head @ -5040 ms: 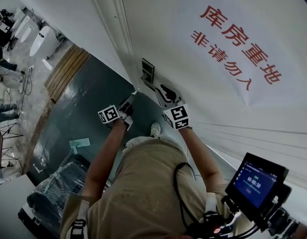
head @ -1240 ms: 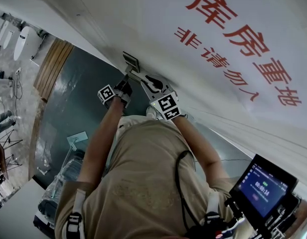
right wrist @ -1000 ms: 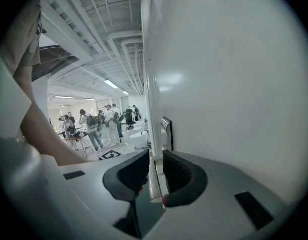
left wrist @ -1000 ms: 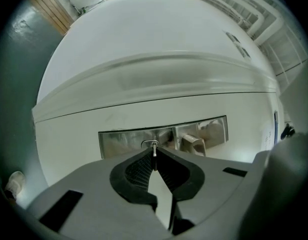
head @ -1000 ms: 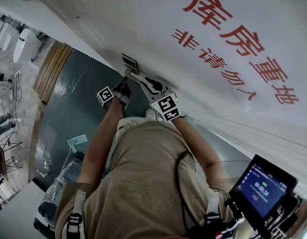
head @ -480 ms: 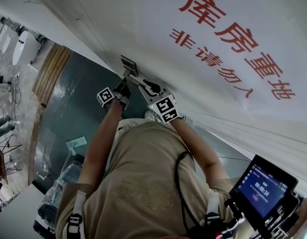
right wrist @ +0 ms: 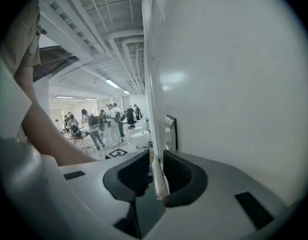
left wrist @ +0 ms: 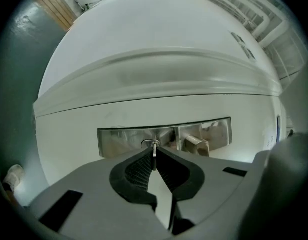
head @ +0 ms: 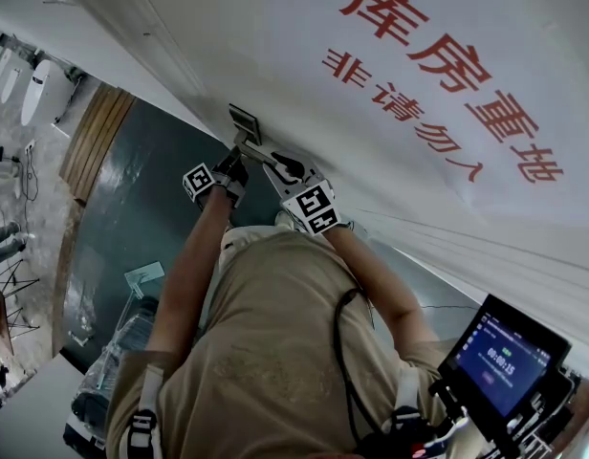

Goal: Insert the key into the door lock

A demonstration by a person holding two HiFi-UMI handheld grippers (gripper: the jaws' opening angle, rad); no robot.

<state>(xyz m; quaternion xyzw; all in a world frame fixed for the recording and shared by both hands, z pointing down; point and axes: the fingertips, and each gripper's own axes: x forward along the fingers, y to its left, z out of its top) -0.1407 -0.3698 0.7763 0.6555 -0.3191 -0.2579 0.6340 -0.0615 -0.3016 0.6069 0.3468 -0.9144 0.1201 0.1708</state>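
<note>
On the left, the left hand-held gripper (left wrist: 154, 153) points level at the white door (left wrist: 144, 49), and its jaws are pressed together on a thin metal key (left wrist: 154, 155). The key stands on edge between the ribbed pads, and its tip meets the keyhole (left wrist: 150, 143) in the shiny metal lock plate (left wrist: 119, 140). How far the blade has gone in cannot be told. Just right of the keyhole, the stub of the door handle (left wrist: 196, 144) juts out of the same plate.

In the head view the left hand-held gripper (head: 232, 165) sits right under the lock plate (head: 244, 122), with the dark green floor (head: 132, 218) to its left.

To the right, the right hand-held gripper (head: 293, 175) lies along the door handle (head: 261, 154) and tilts somewhat downward. Its own view shows the right hand-held gripper (right wrist: 155, 156) with its jaws clamped on the pale bar of the door handle (right wrist: 158, 181), which runs lengthwise between the pads. The lock plate (right wrist: 170, 132) is seen edge-on beyond them.

Farther right on the door hangs a white sign with red characters (head: 447, 65). A small monitor (head: 510, 357) sits at the lower right of the head view.
</note>
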